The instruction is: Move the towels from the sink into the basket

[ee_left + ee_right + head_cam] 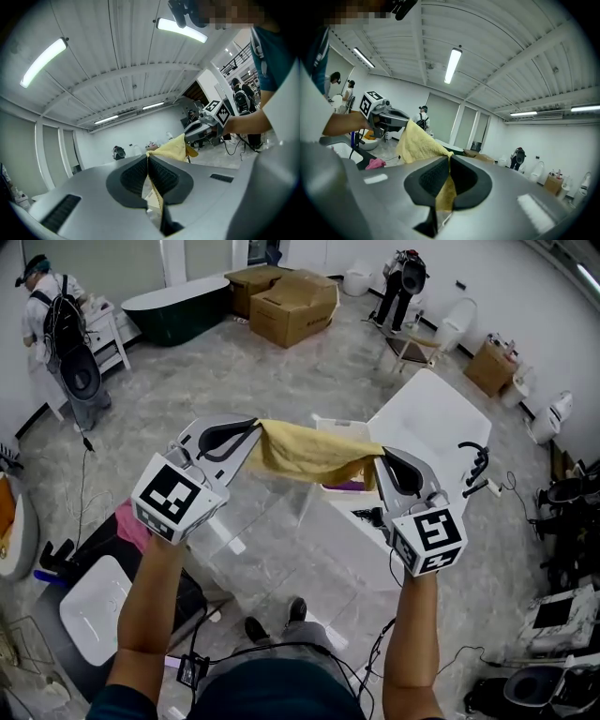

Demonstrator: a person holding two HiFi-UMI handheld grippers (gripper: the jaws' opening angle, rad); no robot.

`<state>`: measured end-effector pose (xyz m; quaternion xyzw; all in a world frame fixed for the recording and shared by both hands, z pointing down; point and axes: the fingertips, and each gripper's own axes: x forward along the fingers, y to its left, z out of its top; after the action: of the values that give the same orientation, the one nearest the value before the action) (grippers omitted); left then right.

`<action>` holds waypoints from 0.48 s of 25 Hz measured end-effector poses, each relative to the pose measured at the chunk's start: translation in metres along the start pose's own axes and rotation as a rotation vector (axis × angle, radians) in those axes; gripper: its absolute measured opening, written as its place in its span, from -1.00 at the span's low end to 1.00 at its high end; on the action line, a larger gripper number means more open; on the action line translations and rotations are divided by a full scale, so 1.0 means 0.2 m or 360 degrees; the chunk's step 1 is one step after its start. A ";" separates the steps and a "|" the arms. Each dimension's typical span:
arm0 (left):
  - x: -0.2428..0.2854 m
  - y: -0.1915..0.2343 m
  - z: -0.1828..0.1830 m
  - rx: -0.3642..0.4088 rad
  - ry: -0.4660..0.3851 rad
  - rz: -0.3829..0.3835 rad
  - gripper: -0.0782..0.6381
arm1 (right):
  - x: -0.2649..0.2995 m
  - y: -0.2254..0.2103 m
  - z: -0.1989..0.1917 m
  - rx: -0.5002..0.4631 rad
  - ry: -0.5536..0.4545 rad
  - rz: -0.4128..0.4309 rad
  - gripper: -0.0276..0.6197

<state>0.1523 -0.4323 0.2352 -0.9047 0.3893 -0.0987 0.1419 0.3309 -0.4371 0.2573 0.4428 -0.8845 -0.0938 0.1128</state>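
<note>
A yellow towel (309,454) hangs stretched in the air between my two grippers. My left gripper (255,427) is shut on its left corner, and my right gripper (382,457) is shut on its right corner. The left gripper view shows cloth pinched at the left gripper's tips (148,157), and the towel (173,146) runs off to the right gripper (187,136). The right gripper view shows the right gripper's tips (450,157) clamped on the towel (417,140), with the left gripper (405,123) beyond. A white basket (330,426) stands below the towel, partly hidden by it. A pink towel (134,524) lies lower left.
A white bathtub (436,418) stands right of the basket. A white basin (94,610) sits at lower left. Cardboard boxes (292,306) and a dark tub (176,304) are at the back. One person (66,334) stands far left, another person (403,282) at the back.
</note>
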 end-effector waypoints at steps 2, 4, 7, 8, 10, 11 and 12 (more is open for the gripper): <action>0.05 -0.03 0.00 -0.0015 -0.0006 -0.0025 -0.74 | -0.03 -0.05 -0.04 0.0000 0.0012 -0.0020 -0.85; 0.13 -0.07 0.00 -0.0023 -0.0002 -0.0061 -0.74 | -0.06 -0.12 -0.08 0.0016 0.0024 -0.0054 -0.85; 0.28 -0.13 -0.02 -0.0014 0.0017 -0.0115 -0.74 | -0.10 -0.24 -0.15 0.0032 0.0026 -0.0092 -0.85; 0.32 -0.14 -0.04 -0.0014 0.0021 -0.0123 -0.74 | -0.11 -0.28 -0.17 0.0033 0.0025 -0.0098 -0.85; 0.40 -0.16 -0.05 -0.0015 0.0021 -0.0134 -0.74 | -0.11 -0.34 -0.23 0.0039 0.0028 -0.0104 -0.85; 0.45 -0.17 -0.06 -0.0015 0.0021 -0.0141 -0.74 | -0.11 -0.38 -0.25 0.0043 0.0031 -0.0106 -0.85; 0.50 -0.18 -0.06 -0.0016 0.0024 -0.0147 -0.74 | -0.11 -0.42 -0.28 0.0047 0.0035 -0.0106 -0.85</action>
<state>0.2401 -0.4841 0.2660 -0.9217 0.3487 -0.1099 0.1297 0.4228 -0.4727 0.2856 0.4747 -0.8693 -0.0794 0.1127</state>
